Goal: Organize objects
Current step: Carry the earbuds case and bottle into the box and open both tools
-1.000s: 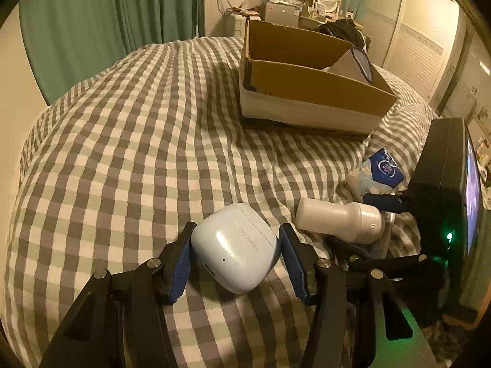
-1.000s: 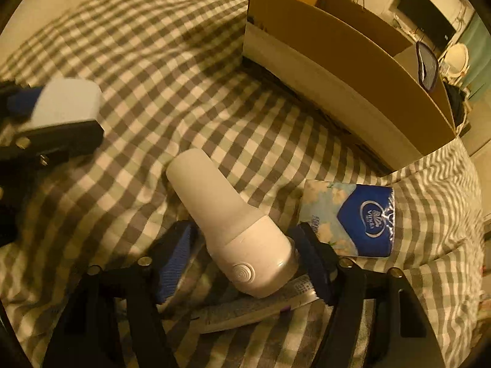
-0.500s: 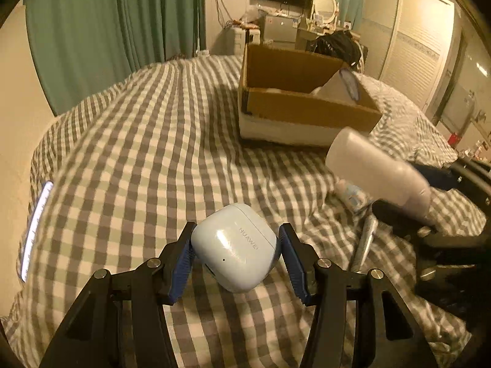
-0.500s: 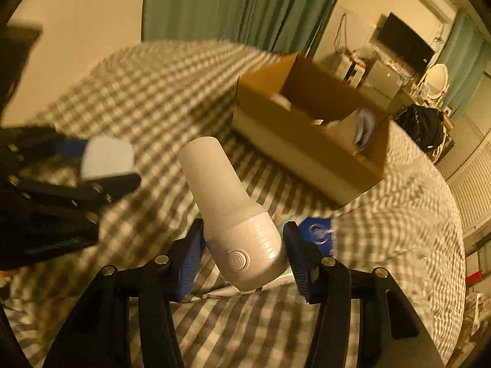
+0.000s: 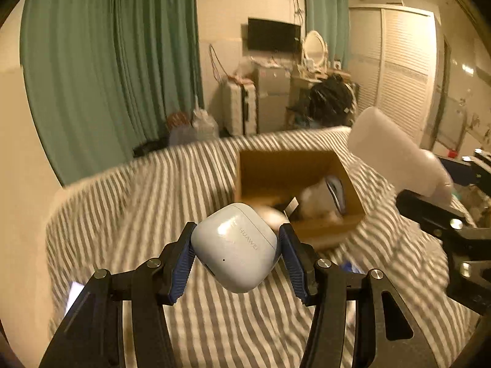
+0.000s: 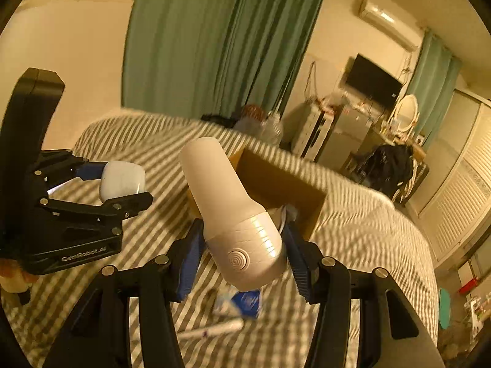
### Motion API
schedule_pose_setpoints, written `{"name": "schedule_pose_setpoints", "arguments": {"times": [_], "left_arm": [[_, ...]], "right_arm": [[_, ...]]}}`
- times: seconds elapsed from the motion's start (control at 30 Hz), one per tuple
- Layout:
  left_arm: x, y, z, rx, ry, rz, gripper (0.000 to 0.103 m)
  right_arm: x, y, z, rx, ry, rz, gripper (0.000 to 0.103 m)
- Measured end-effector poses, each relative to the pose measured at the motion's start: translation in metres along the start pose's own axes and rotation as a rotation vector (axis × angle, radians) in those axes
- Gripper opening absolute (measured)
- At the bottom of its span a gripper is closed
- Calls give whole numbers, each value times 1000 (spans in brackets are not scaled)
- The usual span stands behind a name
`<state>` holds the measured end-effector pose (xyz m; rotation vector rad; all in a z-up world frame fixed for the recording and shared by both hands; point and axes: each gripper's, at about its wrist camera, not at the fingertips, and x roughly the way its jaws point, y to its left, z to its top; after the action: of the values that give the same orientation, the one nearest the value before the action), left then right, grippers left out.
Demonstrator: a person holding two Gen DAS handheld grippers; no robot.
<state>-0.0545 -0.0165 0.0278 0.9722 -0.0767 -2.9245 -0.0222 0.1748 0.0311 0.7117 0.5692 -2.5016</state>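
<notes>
Nearest, my left tool (image 5: 235, 256) is clenched on a pale blue, rounded plastic earbud case (image 5: 234, 250); my right tool (image 6: 244, 253) grips a white plastic bottle-shaped device (image 6: 233, 211), long axis pointing forward. Both hang above the checked bed (image 5: 138, 184) — the open brown cardboard box (image 5: 294, 171) lies straight ahead, nearer the right tool, I judge.

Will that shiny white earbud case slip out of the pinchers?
Maybe a little. The glossy white rounded earbud case looks smooth and curved, so it may be slippery. The left gripper squeezes it between ridged blue pads, which probably helps. It seems hard, small and light, so it likely won't bend.
</notes>
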Motion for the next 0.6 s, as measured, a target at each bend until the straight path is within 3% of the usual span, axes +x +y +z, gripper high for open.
{"name": "schedule_pose_setpoints", "arguments": {"times": [0.27, 0.47, 0.6], "left_arm": [[50, -7, 65, 14, -49, 10, 55], [111, -2, 107, 0, -32, 1, 55], [152, 0, 113, -12, -9, -43, 55]], "right_arm": [[24, -34, 55, 32, -85, -20, 51], [75, -70, 88, 95, -110, -7, 51], [110, -95, 108, 140, -124, 9, 51]]}}
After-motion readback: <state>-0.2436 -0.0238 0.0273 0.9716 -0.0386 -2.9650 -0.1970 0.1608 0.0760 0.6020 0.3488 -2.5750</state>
